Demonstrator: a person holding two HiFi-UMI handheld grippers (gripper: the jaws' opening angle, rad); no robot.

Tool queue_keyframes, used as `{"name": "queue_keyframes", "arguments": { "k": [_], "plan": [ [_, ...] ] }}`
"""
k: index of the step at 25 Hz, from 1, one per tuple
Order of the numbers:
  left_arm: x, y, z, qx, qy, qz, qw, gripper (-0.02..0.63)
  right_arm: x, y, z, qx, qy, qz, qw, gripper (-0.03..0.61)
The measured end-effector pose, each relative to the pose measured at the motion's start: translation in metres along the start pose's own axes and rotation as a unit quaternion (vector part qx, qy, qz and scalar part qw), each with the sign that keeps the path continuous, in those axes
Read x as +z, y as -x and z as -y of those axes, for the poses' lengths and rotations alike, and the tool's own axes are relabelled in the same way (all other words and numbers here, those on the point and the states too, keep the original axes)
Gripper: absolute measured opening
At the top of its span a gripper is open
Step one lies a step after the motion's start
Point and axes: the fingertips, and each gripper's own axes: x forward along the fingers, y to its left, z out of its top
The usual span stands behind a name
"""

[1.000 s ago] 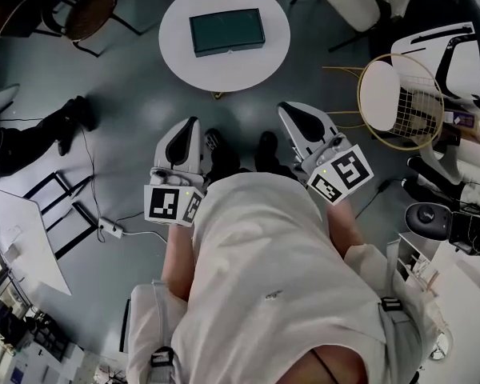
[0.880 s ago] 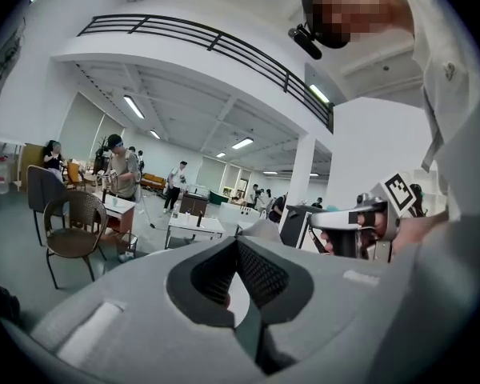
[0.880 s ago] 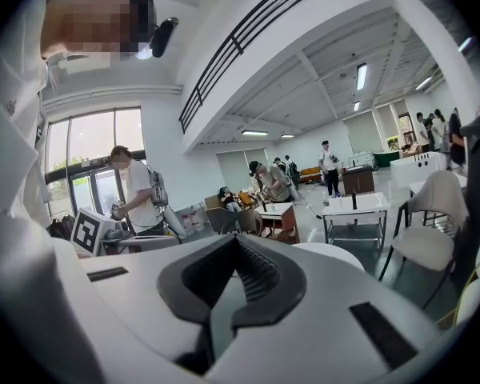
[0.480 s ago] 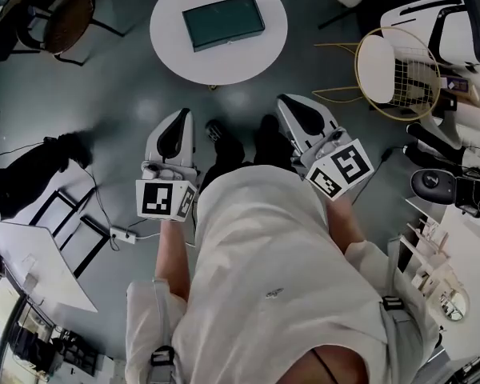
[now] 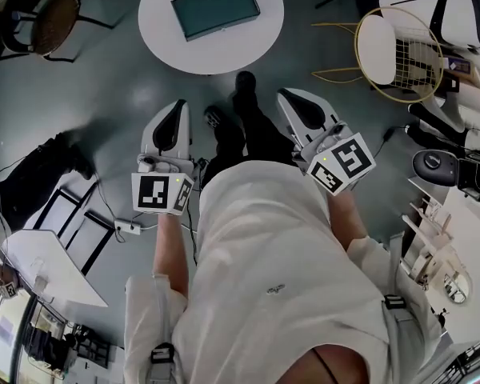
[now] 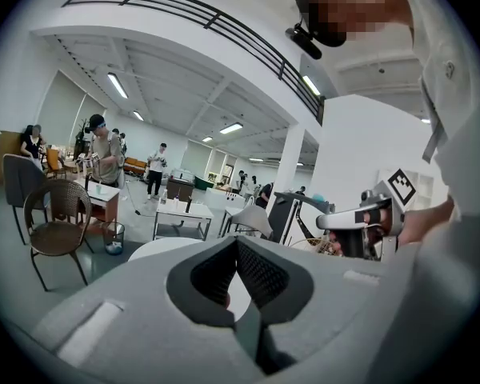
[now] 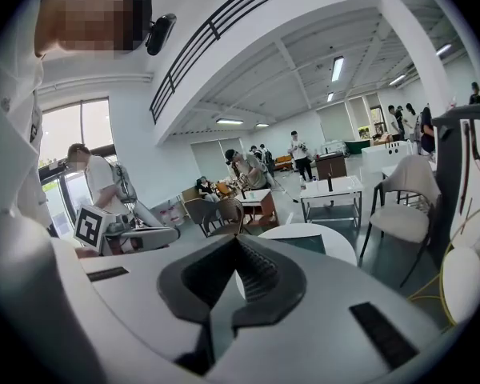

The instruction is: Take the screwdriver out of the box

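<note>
Box [image 5: 215, 8]: dark teal, flat, lid down, lying slightly askew near the middle of the round white desk [image 5: 256, 50]. Nothing else sits on the desk top. The screwdriver cannot be seen in any view while the box is closed.

In the right gripper view the box [image 7: 304, 243] shows as a dark slab on the desk [image 7: 336, 246], ahead of the tongs. The left gripper view catches only a pale edge of the desk [image 6: 148, 250].

Left tongs [image 5: 179, 106]: you hold them in front of your torso, tips aimed toward the desk, well short of it. The jaws are pressed together with nothing between them [image 6: 238, 243].

Right tongs [image 5: 286, 96]: same posture on the other side of your body, also well apart from the desk. The jaws are together and empty [image 7: 238, 241].

Each pair of tongs shows in the other's view, level with it and off to the side.

Your shoes [image 5: 244, 82] stand on the grey floor [image 5: 128, 86] between the two tongs, the forward one close to the desk's near edge.

Surroundings: a wire chair [image 5: 396, 54] with a white seat pad stands right of the desk, a wicker chair [image 5: 40, 14] left of it.
</note>
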Motion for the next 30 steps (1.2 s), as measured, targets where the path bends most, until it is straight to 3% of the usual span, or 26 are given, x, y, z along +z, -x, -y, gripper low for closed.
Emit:
{"name": "queue_keyframes", "arguments": {
  "k": [17,30],
  "plan": [
    [0.058,-0.056,0.020,0.048,-0.028,0.028,0.9981,0.011,0.066,-0.042,0.067,0.072,0.015,0.041,0.996,0.006],
    [0.053,-0.109,0.014,0.114,-0.003,0.014,0.9934,0.011,0.057,-0.085,0.115,0.134,0.014,-0.021,0.991,0.008]
  ]
}}
